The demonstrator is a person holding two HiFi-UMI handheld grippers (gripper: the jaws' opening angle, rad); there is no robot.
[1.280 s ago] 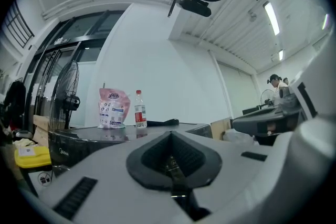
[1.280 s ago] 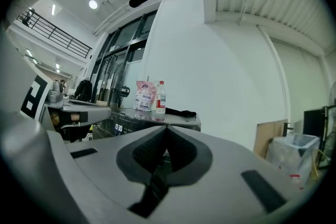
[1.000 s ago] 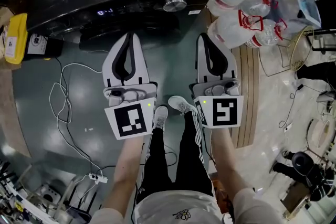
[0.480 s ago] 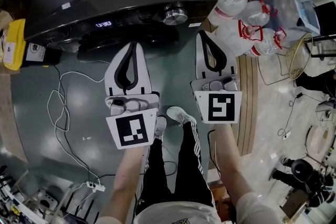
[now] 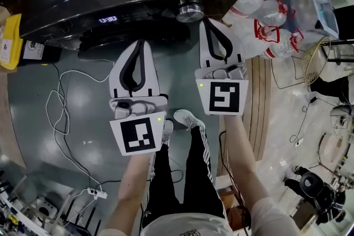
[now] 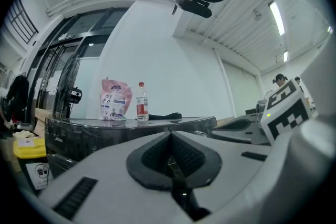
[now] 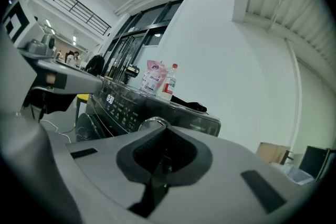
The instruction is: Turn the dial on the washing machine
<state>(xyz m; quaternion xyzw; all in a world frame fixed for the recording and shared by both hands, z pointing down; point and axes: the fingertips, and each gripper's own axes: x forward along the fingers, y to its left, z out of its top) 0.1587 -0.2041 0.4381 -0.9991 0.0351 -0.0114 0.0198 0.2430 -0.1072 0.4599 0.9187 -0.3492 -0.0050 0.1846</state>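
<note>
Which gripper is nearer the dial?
Right. The right gripper has its shut tip just below and to the right of the dial. The left gripper, also shut, is farther back and well to the dial's left.

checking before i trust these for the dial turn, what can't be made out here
- Dial setting: in the head view its marks are too small; in the right gripper view its lower part is hidden behind the right gripper.
- Display digits: too small and blurred in the head view.
- Pouch print: too small in the left gripper view.
</note>
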